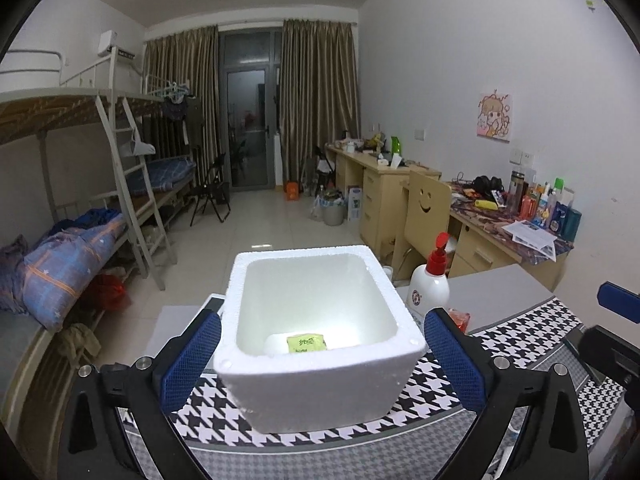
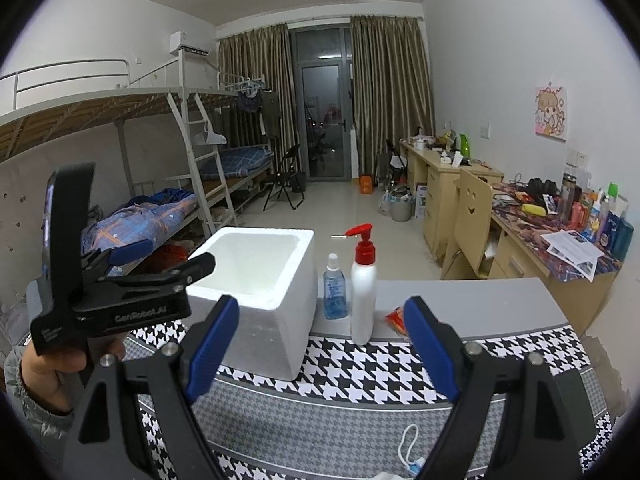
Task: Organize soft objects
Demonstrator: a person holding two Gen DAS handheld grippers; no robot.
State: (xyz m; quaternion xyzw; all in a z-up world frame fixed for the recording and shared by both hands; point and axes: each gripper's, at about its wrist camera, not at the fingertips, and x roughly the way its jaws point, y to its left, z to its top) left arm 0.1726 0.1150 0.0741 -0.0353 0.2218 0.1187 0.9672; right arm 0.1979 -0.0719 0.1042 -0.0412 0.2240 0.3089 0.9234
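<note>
A white foam box (image 1: 320, 368) stands on the houndstooth cloth (image 1: 520, 336). Inside it lie a yellow-green packet (image 1: 306, 343) and something white beside it. My left gripper (image 1: 322, 356) is open, its blue pads on either side of the box, apart from its walls. It also shows in the right wrist view (image 2: 160, 260), held above the box (image 2: 256, 300). My right gripper (image 2: 320, 352) is open and empty, to the right of the box. A small red packet (image 2: 396, 318) lies on the grey table behind the right pad; it also shows in the left wrist view (image 1: 460, 318).
A white pump bottle with a red top (image 2: 363, 300) and a small blue spray bottle (image 2: 334, 292) stand right of the box. A white cord (image 2: 410, 452) lies on the cloth near me. Bunk beds stand left, desks and a chair right.
</note>
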